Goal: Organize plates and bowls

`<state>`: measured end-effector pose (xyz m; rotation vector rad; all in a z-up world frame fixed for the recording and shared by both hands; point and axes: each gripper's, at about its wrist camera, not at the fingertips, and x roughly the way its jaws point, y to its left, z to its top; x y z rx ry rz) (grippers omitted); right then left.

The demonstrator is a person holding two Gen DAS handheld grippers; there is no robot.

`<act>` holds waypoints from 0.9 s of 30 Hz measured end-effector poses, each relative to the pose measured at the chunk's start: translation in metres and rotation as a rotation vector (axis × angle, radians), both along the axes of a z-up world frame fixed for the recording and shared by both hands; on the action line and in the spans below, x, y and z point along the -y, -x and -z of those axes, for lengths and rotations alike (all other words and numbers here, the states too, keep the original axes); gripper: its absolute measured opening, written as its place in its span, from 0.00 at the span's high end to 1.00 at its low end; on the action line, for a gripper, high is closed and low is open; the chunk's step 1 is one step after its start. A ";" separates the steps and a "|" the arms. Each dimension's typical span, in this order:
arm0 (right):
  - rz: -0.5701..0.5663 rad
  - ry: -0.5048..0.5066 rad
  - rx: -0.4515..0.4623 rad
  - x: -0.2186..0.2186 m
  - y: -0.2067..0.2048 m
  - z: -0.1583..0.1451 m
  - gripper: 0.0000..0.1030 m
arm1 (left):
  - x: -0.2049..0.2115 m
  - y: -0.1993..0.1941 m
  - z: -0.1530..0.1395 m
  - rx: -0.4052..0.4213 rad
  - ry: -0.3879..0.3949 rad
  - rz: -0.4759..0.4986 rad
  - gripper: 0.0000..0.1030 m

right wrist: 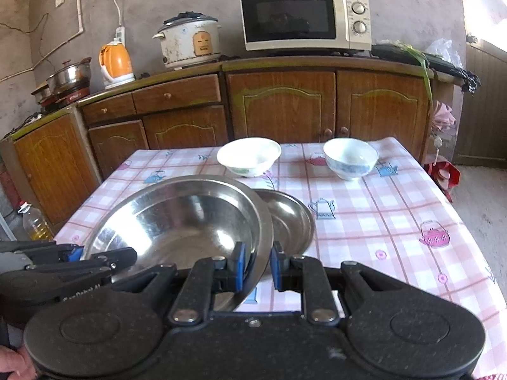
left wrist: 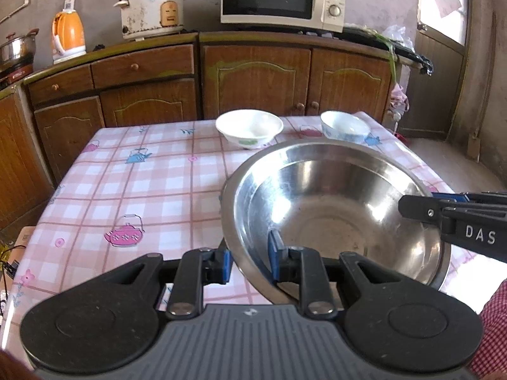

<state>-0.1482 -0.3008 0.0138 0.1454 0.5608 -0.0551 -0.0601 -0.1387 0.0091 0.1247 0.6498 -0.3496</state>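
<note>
A large steel basin (left wrist: pixel 332 209) hangs tilted over the pink checked table (left wrist: pixel 142 183). My left gripper (left wrist: pixel 248 258) is shut on its near left rim, one blue pad inside and one outside. My right gripper (right wrist: pixel 256 264) is shut on the basin's (right wrist: pixel 177 221) near right rim; it shows as a black arm (left wrist: pixel 443 212) at the right edge of the left wrist view. A smaller steel plate (right wrist: pixel 290 215) lies on the cloth just right of and partly under the basin. At the table's far side stand a white bowl (left wrist: pixel 249 128) (right wrist: pixel 248 155) and a blue-patterned bowl (left wrist: pixel 345 125) (right wrist: pixel 350 157).
Wooden cabinets (right wrist: pixel 285 104) run behind the table, carrying a microwave (right wrist: pixel 304 19), a rice cooker (right wrist: pixel 188 41), an orange kettle (right wrist: pixel 115 60) and a pot (right wrist: pixel 68 74). An oil bottle (right wrist: pixel 33 221) stands on the floor at the left. A doorway (left wrist: pixel 443 47) is at the right.
</note>
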 end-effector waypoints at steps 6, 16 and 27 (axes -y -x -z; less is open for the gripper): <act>0.028 -0.015 -0.017 0.013 0.015 0.014 0.78 | 0.012 0.009 0.012 -0.016 -0.011 0.024 0.77; 0.075 -0.035 -0.057 0.031 0.038 0.042 0.78 | 0.031 0.028 0.038 -0.051 -0.036 0.068 0.76; 0.091 -0.027 -0.091 0.035 0.047 0.065 0.78 | 0.037 0.039 0.062 -0.083 -0.058 0.084 0.74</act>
